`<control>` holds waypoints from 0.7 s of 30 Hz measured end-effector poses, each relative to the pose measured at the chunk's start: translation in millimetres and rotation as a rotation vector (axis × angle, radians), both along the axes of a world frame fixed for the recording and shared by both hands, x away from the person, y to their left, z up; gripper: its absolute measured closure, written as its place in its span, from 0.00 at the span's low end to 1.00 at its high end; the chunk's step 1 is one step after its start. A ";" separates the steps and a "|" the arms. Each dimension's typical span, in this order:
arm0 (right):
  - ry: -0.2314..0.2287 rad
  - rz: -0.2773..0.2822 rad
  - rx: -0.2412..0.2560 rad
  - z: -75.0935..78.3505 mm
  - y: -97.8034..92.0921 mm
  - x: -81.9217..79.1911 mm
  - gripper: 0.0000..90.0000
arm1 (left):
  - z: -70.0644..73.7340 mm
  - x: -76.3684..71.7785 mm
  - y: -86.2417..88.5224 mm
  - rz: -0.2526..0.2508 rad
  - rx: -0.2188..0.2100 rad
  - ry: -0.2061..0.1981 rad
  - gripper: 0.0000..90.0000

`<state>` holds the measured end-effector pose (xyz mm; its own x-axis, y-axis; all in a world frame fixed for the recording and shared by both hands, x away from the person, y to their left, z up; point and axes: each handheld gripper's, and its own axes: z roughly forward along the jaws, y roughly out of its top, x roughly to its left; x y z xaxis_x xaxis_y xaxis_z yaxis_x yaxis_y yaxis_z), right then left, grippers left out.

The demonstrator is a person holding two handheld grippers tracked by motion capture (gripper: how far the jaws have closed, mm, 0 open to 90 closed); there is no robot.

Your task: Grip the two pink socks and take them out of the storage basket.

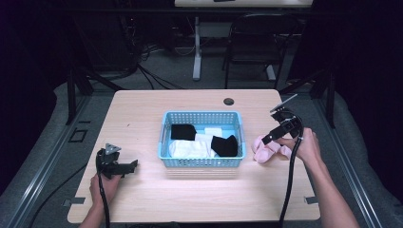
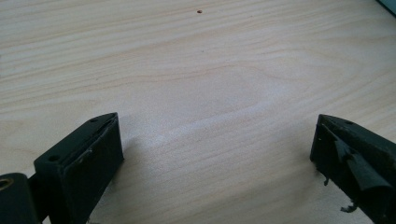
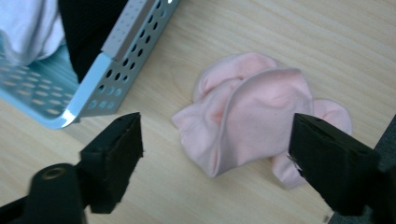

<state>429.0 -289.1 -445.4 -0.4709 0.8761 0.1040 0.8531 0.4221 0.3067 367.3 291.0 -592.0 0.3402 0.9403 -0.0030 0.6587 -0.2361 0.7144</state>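
A crumpled pink sock (image 3: pixel 254 114) lies on the wooden table just right of a light blue plastic basket (image 1: pixel 202 163); the high view shows the pink sock (image 1: pixel 265 150) close to the table's right edge. My right gripper (image 3: pixel 215 154) hovers over it, open, jaws standing wide to either side of the cloth, nothing held. In the high view the right gripper (image 1: pixel 271 137) points down at the sock. The basket holds black socks (image 1: pixel 224 145) and white socks (image 1: pixel 190 148). My left gripper (image 1: pixel 129 167) rests open at the front left, over bare wood (image 2: pixel 210 107).
The basket's corner (image 3: pixel 100 88) sits close to the left of the pink sock. A round cable hole (image 1: pixel 228 101) is in the table's far edge. A black chair (image 1: pixel 254 42) and desk legs stand beyond the table. Cables trail from both grippers toward me.
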 end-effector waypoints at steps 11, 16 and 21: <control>-0.081 0.035 0.019 19.7 -7.5 -36.5 0.03 | -0.1 -0.1 0.0 0.001 0.000 -0.001 0.03; -0.119 0.028 0.040 17.0 -13.0 -55.5 0.02 | -0.4 -0.2 -0.2 0.002 -0.002 -0.005 0.03; -0.128 0.039 0.026 5.2 -18.5 -72.9 0.01 | -0.4 -0.2 -0.2 0.002 -0.002 -0.005 0.03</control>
